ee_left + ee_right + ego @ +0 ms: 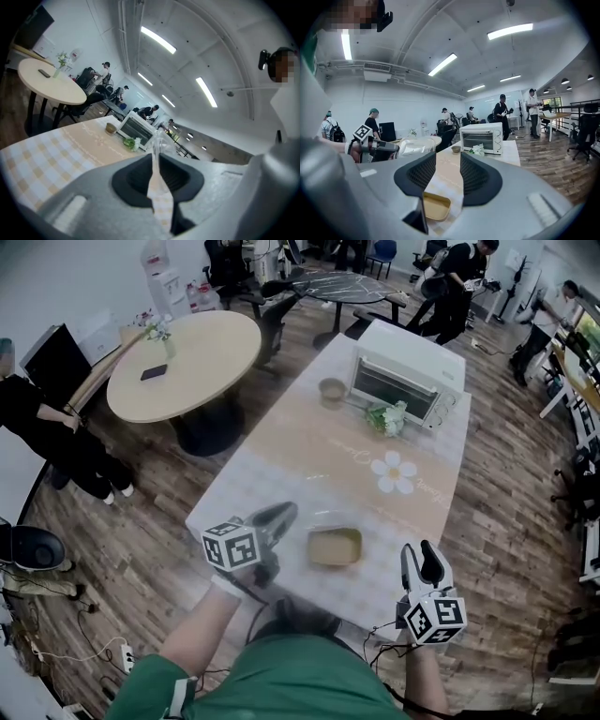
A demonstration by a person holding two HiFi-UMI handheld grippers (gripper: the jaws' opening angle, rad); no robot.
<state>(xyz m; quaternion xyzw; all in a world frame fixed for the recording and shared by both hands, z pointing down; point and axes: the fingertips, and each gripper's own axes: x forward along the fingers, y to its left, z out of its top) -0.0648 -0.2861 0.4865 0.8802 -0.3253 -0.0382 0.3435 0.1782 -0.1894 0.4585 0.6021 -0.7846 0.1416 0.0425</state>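
My left gripper (pixel 279 516) is shut on a sheet or bag of clear plastic (pixel 415 146), whose crinkled edge sticks up between the jaws (pixel 158 139). It hovers over the near part of the checked tablecloth (pixel 281 456), just left of a shallow tan tray (pixel 335 547). In the right gripper view the tray (pixel 436 206) lies just below the jaws. My right gripper (pixel 422 563) stands open to the right of the tray at the table's near edge, with nothing between its fingers (pixel 474 173).
A white toaster oven (pixel 403 381) stands at the table's far end, with a small bowl (pixel 332 390) and a green and white bunch (pixel 386 417) in front of it. A round table (pixel 183 362) is at the left. Several people stand about the room.
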